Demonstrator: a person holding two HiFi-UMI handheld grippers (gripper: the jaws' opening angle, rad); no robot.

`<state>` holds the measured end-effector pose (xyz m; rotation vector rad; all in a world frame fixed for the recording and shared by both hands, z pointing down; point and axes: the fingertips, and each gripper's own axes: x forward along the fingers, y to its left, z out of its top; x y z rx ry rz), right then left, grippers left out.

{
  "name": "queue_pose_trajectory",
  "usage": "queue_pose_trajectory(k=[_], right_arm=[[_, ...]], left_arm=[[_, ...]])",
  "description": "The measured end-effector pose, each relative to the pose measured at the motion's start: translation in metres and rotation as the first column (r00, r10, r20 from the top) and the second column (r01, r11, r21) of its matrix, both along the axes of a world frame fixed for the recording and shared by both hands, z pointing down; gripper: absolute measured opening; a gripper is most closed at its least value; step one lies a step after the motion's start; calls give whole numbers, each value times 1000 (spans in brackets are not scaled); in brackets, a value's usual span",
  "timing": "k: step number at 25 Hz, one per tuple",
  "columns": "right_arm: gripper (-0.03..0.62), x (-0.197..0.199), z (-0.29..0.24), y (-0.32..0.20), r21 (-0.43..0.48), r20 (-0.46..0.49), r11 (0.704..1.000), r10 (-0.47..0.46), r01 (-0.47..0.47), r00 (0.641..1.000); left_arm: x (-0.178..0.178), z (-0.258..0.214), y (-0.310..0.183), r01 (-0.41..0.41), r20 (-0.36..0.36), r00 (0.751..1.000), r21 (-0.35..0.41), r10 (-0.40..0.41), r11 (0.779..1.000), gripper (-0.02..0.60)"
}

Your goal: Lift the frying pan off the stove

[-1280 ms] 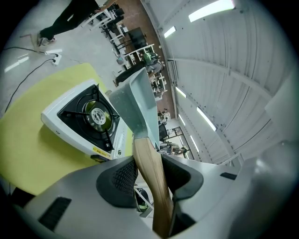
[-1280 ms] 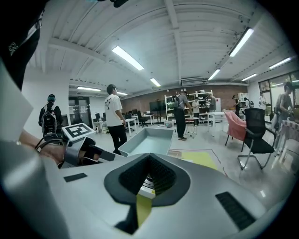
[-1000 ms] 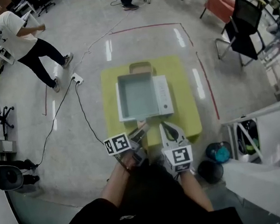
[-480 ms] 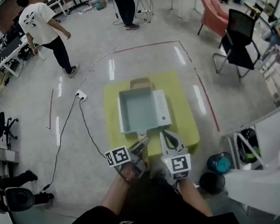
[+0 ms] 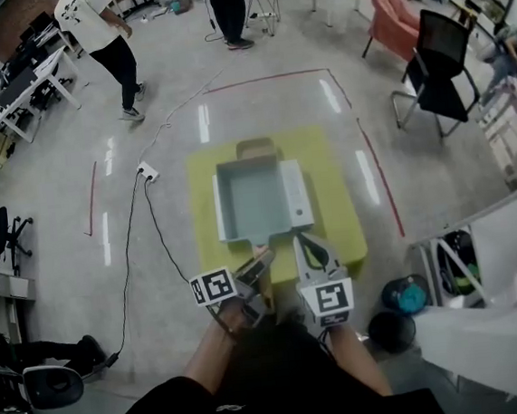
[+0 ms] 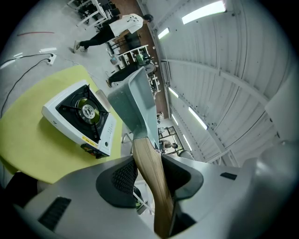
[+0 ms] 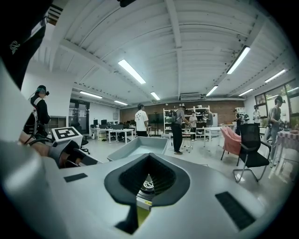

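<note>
In the head view, the square grey-blue metal frying pan (image 5: 253, 197) lies in line over the white portable gas stove (image 5: 299, 193) on the yellow-topped desk (image 5: 344, 230), with the left hand-held gripper (image 5: 257, 265) at its near end and the right hand-held gripper (image 5: 311, 246) just beside; in the left gripper view, the jaws are clenched on the pan's light wooden handle (image 6: 148, 170), and the pan is up in the air, clear of the stove's black burner grate (image 6: 81, 109); in the right gripper view, the jaws are pressed together on nothing, the pan just ahead.

left claw (image 6: 148, 179) | clamped on wooden handle (image 6: 145, 156) | pan (image 6: 132, 98) clear of stove (image 6: 80, 117)
</note>
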<state>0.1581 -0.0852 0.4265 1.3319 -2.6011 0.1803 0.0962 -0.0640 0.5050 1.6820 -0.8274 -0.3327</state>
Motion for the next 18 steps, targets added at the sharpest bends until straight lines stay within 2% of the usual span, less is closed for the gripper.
queue_pose_trajectory(k=[12,18], right_arm=[[15,6,2,-6,-20,4,1000,11,-11,1000],[15,6,1,-14,-15,11,1000,16,-16,1000]], left_arm=[[5,-2,-5,-23,-2,1000,-7,23,1000,196],[7,0,-13,-21,-28,999,-13,21,1000,196]])
